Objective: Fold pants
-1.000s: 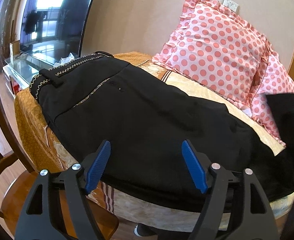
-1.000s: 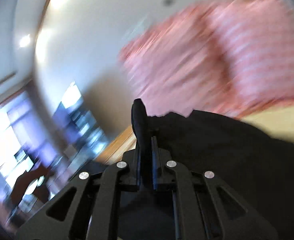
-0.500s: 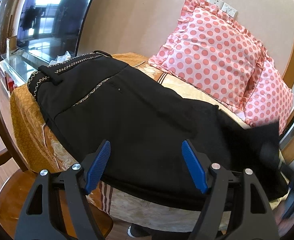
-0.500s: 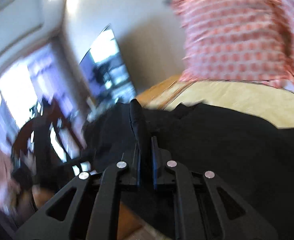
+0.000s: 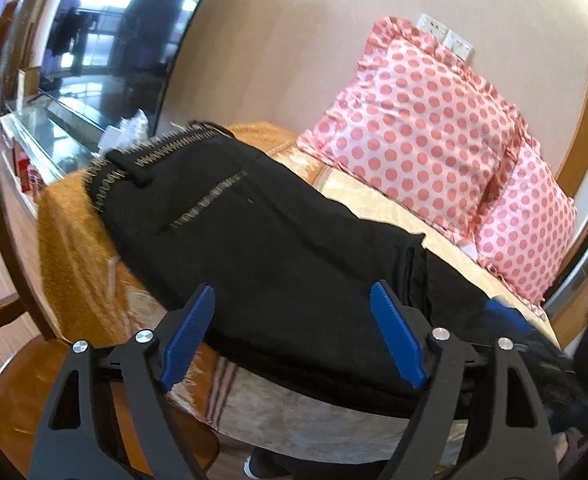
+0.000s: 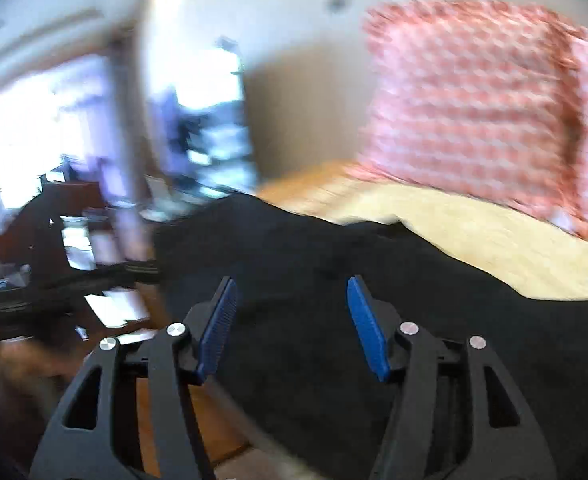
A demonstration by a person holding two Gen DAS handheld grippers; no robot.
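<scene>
The black pants [image 5: 262,240] lie across the bed, waistband with yellow zigzag stitching at the far left, the leg end doubled over at the right [image 5: 418,276]. My left gripper [image 5: 294,336] is open and empty, low at the near edge of the pants. In the blurred right wrist view my right gripper [image 6: 292,328] is open and empty just above the black pants [image 6: 334,264]. The right gripper's blue pad also shows at the right edge of the left wrist view [image 5: 506,312].
Two pink polka-dot pillows [image 5: 426,120] lean on the wall at the back right. The bed has a tan cover [image 5: 378,192] and an orange blanket [image 5: 66,236] at the left. A TV [image 5: 118,32] on a glass stand and a wooden chair [image 5: 22,384] stand left.
My right gripper, which was shut on the pants' leg end, carried it over and has opened, leaving the fabric doubled on the bed. My left gripper stayed open and shifted slightly.
</scene>
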